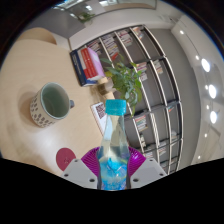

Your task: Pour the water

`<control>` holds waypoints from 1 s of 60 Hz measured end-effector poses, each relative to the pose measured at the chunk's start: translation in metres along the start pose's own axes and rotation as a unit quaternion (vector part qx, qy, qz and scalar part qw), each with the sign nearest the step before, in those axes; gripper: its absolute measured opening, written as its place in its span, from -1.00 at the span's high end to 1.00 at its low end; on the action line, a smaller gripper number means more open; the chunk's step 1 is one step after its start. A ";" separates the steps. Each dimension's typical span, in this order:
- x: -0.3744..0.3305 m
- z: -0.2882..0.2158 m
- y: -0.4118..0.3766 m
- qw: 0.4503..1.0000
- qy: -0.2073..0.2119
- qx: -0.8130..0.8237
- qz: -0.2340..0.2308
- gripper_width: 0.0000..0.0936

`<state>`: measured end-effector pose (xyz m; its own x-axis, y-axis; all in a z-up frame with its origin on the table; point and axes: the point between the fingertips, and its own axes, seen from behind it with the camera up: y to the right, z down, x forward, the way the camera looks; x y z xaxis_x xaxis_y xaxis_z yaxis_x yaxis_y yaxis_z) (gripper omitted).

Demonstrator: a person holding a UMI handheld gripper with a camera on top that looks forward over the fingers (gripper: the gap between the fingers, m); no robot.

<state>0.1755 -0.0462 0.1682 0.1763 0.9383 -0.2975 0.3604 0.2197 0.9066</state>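
Two pads of the tool clamp the bottle, tipping it toward the mug on the counter for pouring.

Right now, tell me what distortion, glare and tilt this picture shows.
Gripper view: heavy fisheye bend curves the shelf lines; ceiling lights glare; whole scene sits tilted; the bottle, gripped between the pads, looms large; the mug looks reasonably sharp.

Office or lounge, magazine rack, round table, ceiling lights
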 end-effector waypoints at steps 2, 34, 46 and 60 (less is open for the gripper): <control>-0.004 -0.011 -0.005 0.999 -0.006 -0.043 -0.001 0.31; 0.032 -0.057 -0.031 0.852 -0.019 -0.522 0.030 0.31; 0.030 -0.064 -0.030 0.874 -0.018 -0.485 0.030 0.31; -0.002 -0.120 0.005 0.987 0.081 -0.138 0.036 0.29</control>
<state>0.0674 -0.0151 0.2094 0.0364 0.9794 -0.1985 0.0858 0.1949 0.9771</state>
